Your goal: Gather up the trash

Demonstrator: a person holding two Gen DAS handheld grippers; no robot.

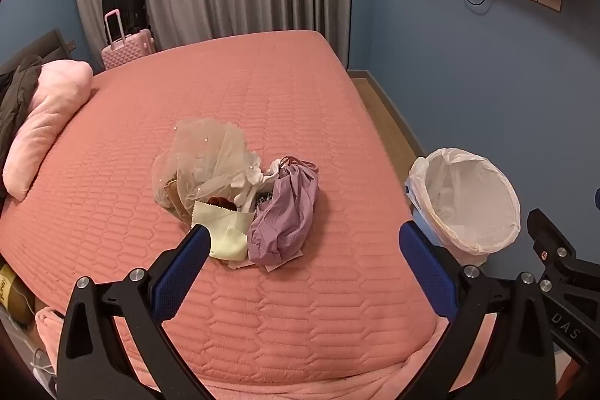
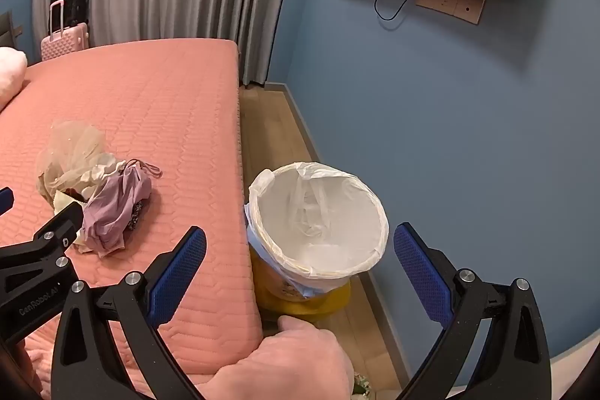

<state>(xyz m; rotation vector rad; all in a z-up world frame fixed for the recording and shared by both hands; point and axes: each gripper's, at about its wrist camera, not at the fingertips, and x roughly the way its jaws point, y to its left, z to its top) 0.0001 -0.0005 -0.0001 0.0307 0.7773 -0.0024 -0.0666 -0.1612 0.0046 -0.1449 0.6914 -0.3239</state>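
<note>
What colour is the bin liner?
White, translucent liner; clearest in the right wrist view.

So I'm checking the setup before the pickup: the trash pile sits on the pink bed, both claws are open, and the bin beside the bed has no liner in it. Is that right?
Not quite. The bin beside the bed does have a liner: a white plastic bag folded over its rim, clear in the right wrist view. The rest stands: the trash pile is on the bed, and the left claw and right claw are both open.
</note>
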